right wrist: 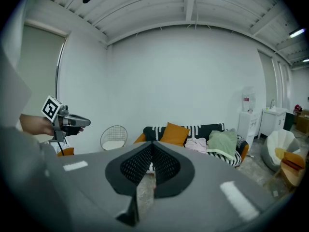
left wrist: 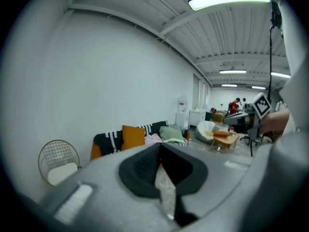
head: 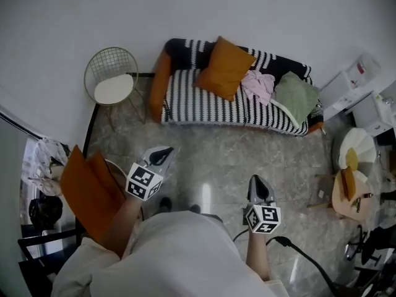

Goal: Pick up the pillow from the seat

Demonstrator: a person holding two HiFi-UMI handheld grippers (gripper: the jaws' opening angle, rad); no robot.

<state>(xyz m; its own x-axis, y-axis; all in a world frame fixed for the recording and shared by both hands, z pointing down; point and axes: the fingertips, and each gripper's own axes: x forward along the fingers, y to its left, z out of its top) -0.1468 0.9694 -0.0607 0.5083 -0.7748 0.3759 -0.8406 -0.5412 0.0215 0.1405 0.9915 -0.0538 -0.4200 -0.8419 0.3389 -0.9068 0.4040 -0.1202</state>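
Jaws pressed together on both tools, nothing between them: the left gripper (head: 162,156) and the right gripper (head: 258,183) are held side by side in front of the person, well apart from each other. Both point forward and slightly downward over the grey marbled floor (head: 216,156). Just off the left gripper's outer side, close to the arm that carries it, stands an orange padded piece (head: 86,190) whose kind I cannot tell. A black cable (head: 306,255) trails back from the right gripper.

Ahead of both tips, across a bare stretch of floor, the black-and-white striped sofa (head: 204,104) sits against the white wall (head: 185,11). The orange pillow (head: 224,67) leans upright against the sofa's backrest, roughly ahead between the two grippers' lines and well apart from either. Beside it, toward the right gripper's side, lie a pink garment (head: 258,85) and then a green folded blanket (head: 297,96), touching each other.

Beyond the left gripper's outer side, beside the sofa's end, stands a round wire chair (head: 111,76) with a white seat pad. Far off the right gripper's outer side are a white beanbag (head: 357,147) and a low wooden table (head: 348,193).
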